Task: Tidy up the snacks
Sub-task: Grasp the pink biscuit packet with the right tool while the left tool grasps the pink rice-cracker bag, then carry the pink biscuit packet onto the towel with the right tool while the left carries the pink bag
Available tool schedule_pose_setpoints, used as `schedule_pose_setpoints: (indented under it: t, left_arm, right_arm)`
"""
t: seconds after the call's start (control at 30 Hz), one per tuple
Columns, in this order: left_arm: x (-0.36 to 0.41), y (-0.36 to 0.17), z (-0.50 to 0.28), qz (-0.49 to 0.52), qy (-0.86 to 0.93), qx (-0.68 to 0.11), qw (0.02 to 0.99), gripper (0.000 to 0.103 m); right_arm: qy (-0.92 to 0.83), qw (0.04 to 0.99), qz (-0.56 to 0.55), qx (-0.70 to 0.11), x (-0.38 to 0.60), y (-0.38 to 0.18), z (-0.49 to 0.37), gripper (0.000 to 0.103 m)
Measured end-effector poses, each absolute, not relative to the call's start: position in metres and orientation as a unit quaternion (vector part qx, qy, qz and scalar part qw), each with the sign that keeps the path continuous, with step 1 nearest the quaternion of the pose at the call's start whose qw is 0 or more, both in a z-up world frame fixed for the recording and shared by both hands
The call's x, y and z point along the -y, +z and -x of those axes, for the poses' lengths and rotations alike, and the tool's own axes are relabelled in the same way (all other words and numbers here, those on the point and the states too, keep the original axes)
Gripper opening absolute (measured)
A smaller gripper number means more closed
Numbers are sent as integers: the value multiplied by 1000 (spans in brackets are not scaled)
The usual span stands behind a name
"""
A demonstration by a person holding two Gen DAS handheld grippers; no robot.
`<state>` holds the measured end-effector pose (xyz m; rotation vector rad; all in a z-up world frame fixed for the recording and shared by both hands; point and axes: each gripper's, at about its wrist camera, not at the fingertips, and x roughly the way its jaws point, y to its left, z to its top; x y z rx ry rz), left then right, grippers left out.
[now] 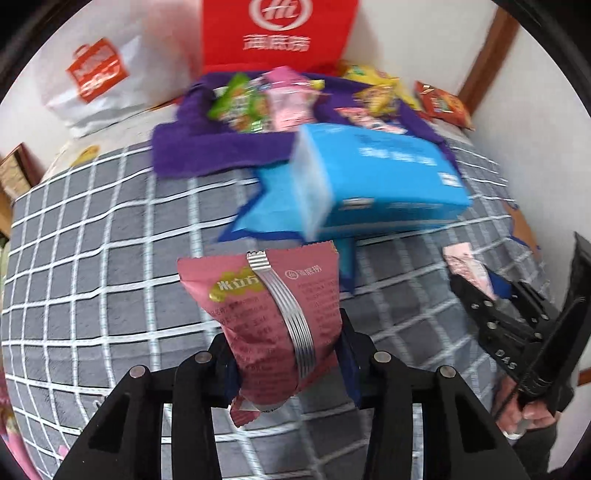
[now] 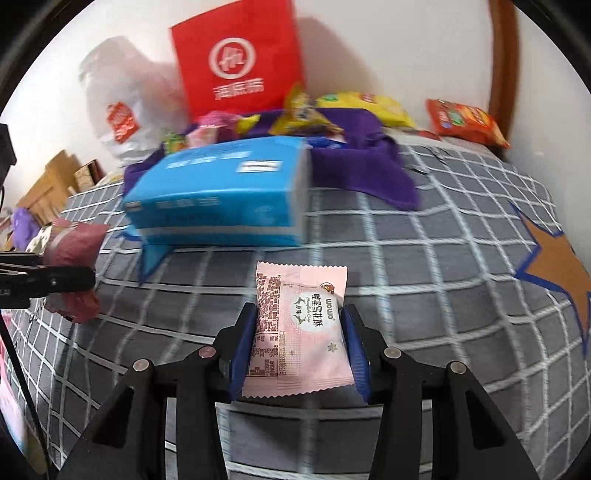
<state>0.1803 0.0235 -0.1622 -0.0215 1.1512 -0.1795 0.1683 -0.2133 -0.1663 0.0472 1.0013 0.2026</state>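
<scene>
My left gripper (image 1: 284, 354) is shut on a dark pink snack packet (image 1: 269, 314) and holds it upright above the checked cloth. My right gripper (image 2: 299, 343) is shut on a pale pink snack packet (image 2: 299, 328). In the left wrist view the right gripper (image 1: 480, 291) shows at the right with its pale pink packet (image 1: 467, 266). In the right wrist view the left gripper (image 2: 70, 280) shows at the left edge with the dark pink packet (image 2: 74, 251). A pile of snacks (image 1: 273, 99) lies on a purple cloth (image 1: 207, 151) at the back.
A blue box (image 1: 373, 181) sits on a blue star shape (image 1: 269, 210) mid-table. A red bag (image 1: 277, 33) and a white bag (image 1: 103, 77) stand against the wall. Yellow (image 2: 369, 107) and orange (image 2: 465, 122) snack bags lie at the back right. A brown star shape (image 2: 557, 269) lies right.
</scene>
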Motion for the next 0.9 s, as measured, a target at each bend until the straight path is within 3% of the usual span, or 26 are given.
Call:
schedule_pose_setpoints:
  t: [0.2,0.67,0.9]
  left_arm:
    - [-38,-177,-184,47,-80,-510,855,43]
    - [-35,-191,-170,9,-75,-437,896,40]
    - [-41,-190,-169,41,-103,-434,894,52]
  right_arm:
    - [72,870,-26,-487,216,-169,-174,47]
    - [57,871,-11,-489,212,-170,-174,48]
    - [61,870,-11,-489,213,-171,-174,51]
